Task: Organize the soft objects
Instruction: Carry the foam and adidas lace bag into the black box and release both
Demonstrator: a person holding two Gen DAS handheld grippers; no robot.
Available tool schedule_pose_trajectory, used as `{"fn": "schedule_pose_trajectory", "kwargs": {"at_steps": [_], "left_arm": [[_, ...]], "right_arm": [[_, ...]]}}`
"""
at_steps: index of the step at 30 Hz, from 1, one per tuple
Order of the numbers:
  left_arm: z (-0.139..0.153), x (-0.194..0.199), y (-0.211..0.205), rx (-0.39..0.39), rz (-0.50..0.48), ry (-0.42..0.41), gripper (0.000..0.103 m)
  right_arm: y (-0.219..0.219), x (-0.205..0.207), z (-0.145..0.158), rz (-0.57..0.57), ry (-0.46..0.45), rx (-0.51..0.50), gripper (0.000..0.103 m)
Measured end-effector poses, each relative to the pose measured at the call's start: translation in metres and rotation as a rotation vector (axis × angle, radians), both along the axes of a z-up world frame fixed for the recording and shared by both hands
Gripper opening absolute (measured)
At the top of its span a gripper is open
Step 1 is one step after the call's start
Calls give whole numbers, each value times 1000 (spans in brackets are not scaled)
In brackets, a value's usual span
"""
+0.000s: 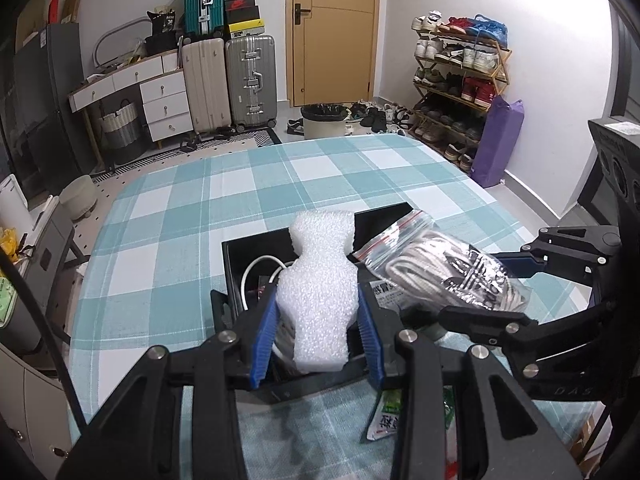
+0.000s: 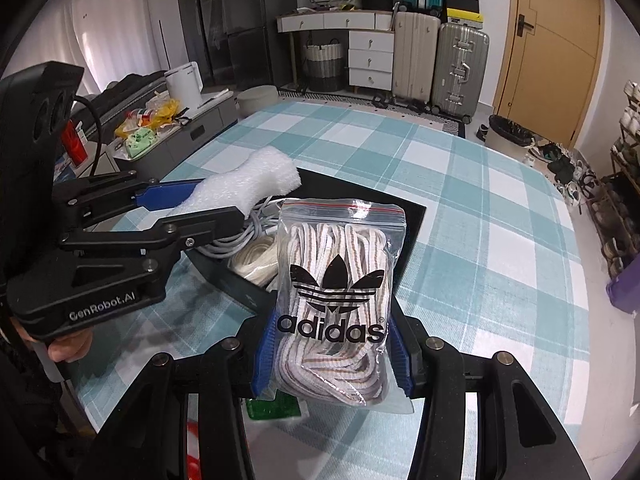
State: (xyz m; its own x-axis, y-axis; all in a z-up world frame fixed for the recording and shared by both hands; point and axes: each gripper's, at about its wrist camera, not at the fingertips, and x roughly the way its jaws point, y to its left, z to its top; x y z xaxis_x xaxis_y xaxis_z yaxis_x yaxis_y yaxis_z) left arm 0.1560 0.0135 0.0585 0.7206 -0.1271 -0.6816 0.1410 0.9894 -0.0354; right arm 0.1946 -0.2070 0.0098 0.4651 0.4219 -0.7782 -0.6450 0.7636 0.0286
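Between the blue pads of the left gripper (image 1: 318, 332) sits a piece of white foam (image 1: 320, 280), pinched on both sides and standing up out of the jaws. Just below and ahead of it lies an open black box (image 1: 240, 256) on the checked tablecloth (image 1: 168, 216), with a white cable (image 1: 256, 272) coiled inside. To the right of the left gripper, close alongside, the right gripper (image 2: 332, 344) clamps a clear zip bag (image 2: 340, 272) of pale laces with a black logo; the bag's lower half is pressed between the blue pads and its red-striped top leans over the box. Under the right gripper, on the cloth, lie a green packet (image 2: 276, 406) and something red and white that is too cut off to name. Beyond the box the tablecloth runs on to the far edge. Farther off stand suitcases (image 1: 228, 80), a yellow door (image 1: 332, 32) and a shoe rack (image 1: 460, 68).
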Motion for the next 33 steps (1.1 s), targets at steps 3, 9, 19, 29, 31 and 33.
{"fn": "schedule_pose_trajectory", "kwargs": {"at_steps": [3, 9, 19, 29, 31, 33], "left_arm": [[-2, 6, 0, 1, 3, 3, 37], [-9, 13, 1, 10, 7, 13, 37], [-23, 22, 3, 30, 6, 38, 37], [-36, 28, 1, 64, -7, 68, 35], [-36, 28, 0, 70, -12, 69, 35], [-36, 27, 0, 78, -19, 68, 35]], "right_arm": [[6, 8, -2, 9, 5, -18, 48], [16, 22, -4, 22, 9, -48, 48], [36, 37, -12, 68, 2, -137, 48], [49, 49, -27, 136, 0, -164, 48], [48, 51, -28, 145, 14, -155, 48], [48, 52, -28, 150, 34, -152, 49]]}}
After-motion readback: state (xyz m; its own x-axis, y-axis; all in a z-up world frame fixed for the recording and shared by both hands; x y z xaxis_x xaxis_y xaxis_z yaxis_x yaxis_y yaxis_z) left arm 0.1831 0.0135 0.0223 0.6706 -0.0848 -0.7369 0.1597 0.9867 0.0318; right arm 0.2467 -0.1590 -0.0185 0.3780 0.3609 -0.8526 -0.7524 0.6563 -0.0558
